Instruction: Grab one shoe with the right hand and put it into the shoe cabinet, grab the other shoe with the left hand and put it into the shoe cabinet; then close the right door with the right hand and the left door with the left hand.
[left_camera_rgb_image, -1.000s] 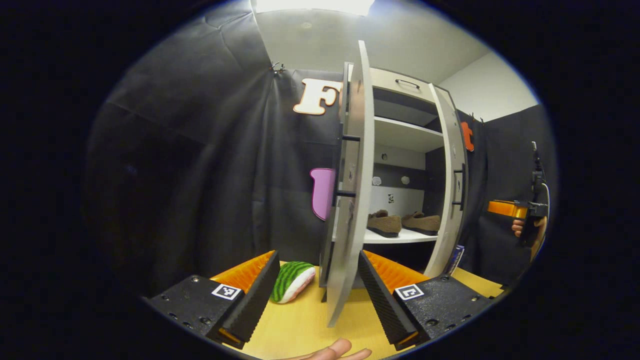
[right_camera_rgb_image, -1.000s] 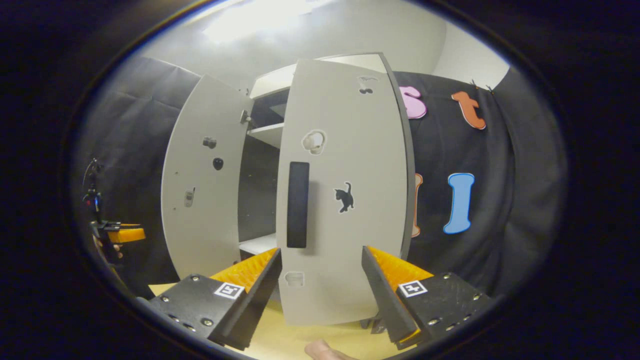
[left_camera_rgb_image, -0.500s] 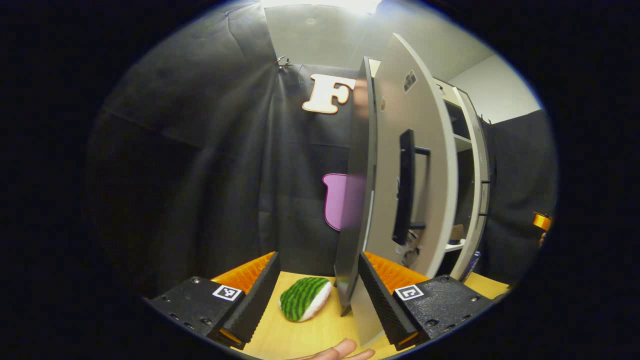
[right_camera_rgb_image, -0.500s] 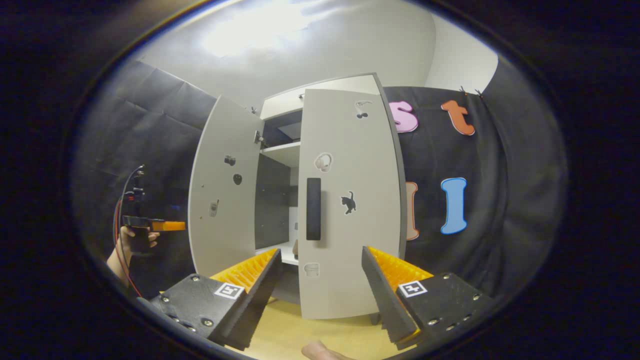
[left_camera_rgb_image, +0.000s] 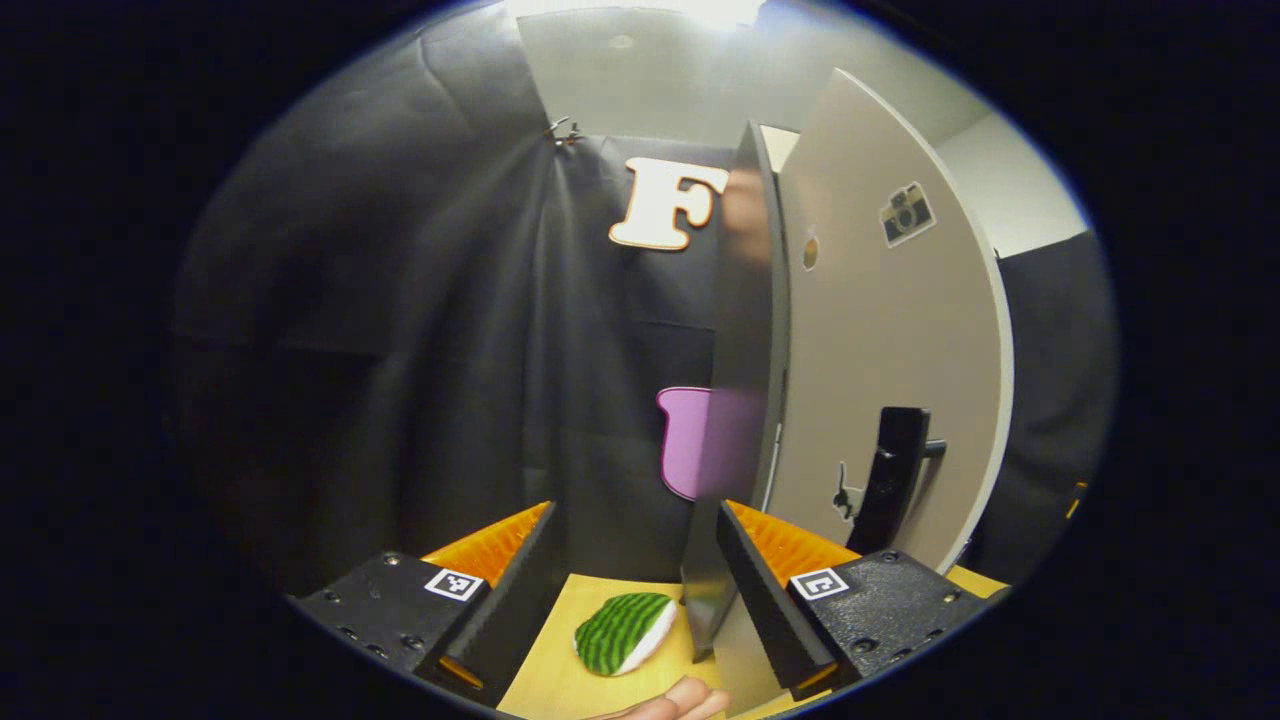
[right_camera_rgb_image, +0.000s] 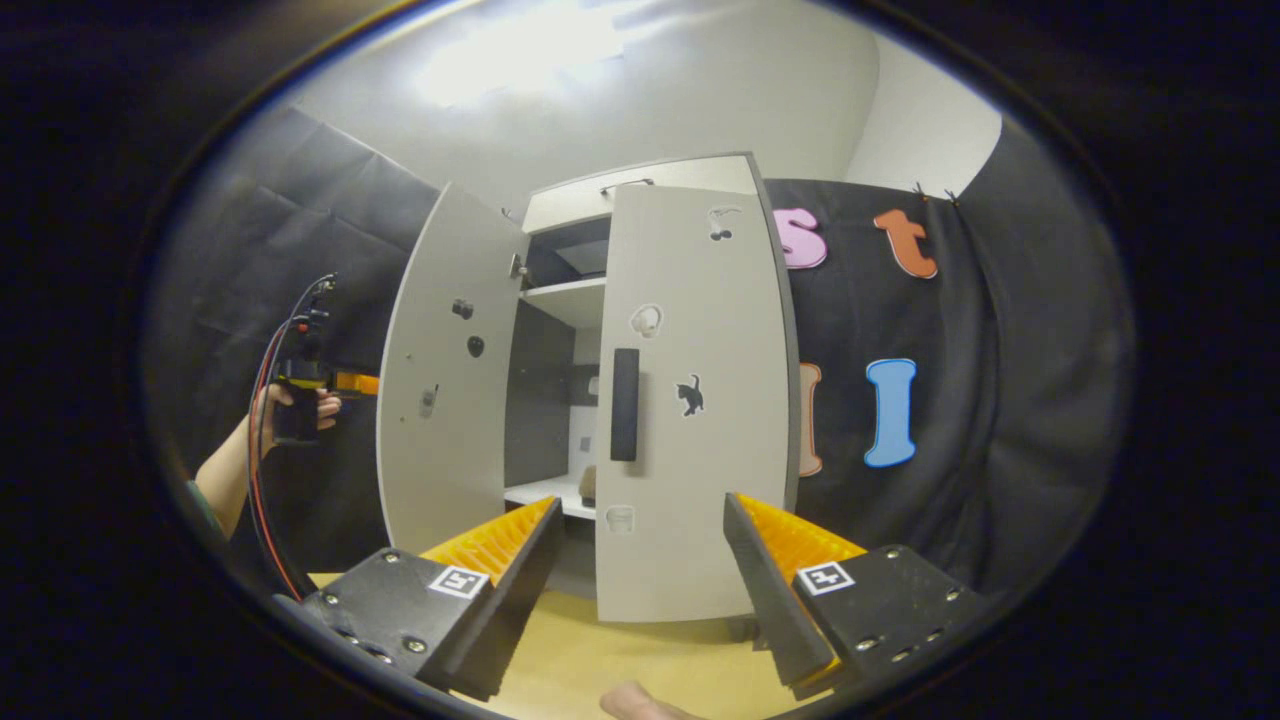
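In the right gripper view the white shoe cabinet (right_camera_rgb_image: 640, 195) stands ahead on the table. Its right door (right_camera_rgb_image: 720, 450) with a black handle (right_camera_rgb_image: 625, 403) lies flat against the front. The left door (right_camera_rgb_image: 445, 400) hangs wide open, inner face showing. A bit of brown shoe (right_camera_rgb_image: 588, 485) peeks out on the lower shelf (right_camera_rgb_image: 535, 492). My right gripper (right_camera_rgb_image: 640, 590) is open and empty, back from the right door. A hand holds the left gripper (right_camera_rgb_image: 340, 383) behind the left door. My left gripper (left_camera_rgb_image: 635, 590) is open; the left door's edge (left_camera_rgb_image: 740, 400) rises just beside its right finger (left_camera_rgb_image: 760, 590).
A green striped plush (left_camera_rgb_image: 625, 633) lies on the yellow table (left_camera_rgb_image: 560, 680) between my left fingers, left of the door's foot. The left door's outer face (left_camera_rgb_image: 880, 330) carries a black handle (left_camera_rgb_image: 890, 480). Black cloth walls close in behind and beside the cabinet.
The right door swung flat against the cabinet and my right gripper drew back. My left gripper moved round to the left door's outer side; the shoes left its view.
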